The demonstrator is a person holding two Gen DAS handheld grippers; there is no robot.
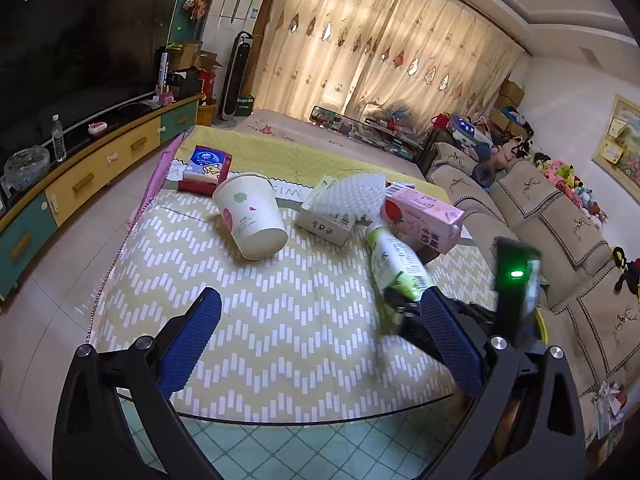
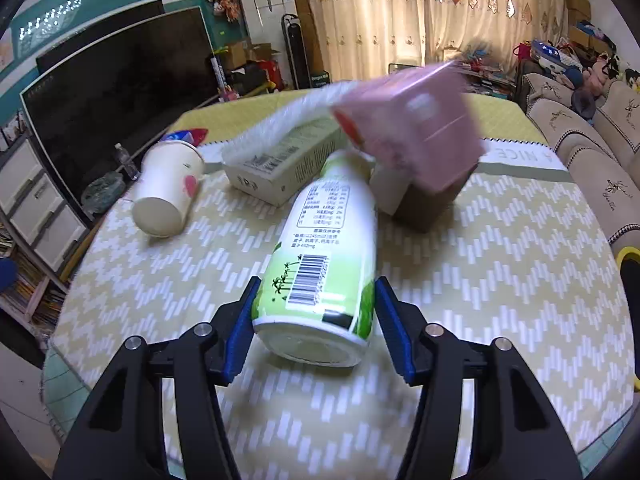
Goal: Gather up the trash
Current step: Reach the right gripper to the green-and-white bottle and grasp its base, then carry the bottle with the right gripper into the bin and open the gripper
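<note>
A green and white plastic bottle (image 2: 328,248) lies on its side on the yellow zigzag tablecloth (image 2: 500,280), base toward me. My right gripper (image 2: 316,292) is shut on its lower body, a blue pad against each side. Its neck reaches under a pink carton (image 2: 412,136), which is blurred. From the left wrist view, the bottle (image 1: 394,260) lies right of centre by the pink carton (image 1: 422,216). My left gripper (image 1: 320,296) hangs open over bare cloth, holding nothing. A paper cup (image 1: 250,216) lies tipped over, and a white box (image 1: 326,216) sits under a bubble sheet (image 1: 356,196).
A red and blue tissue box (image 1: 206,170) sits at the table's far left. A beige sofa (image 1: 560,216) runs along the right side. A TV cabinet (image 1: 100,168) stands to the left. The table's rounded front edge (image 1: 280,420) is just below my left fingers.
</note>
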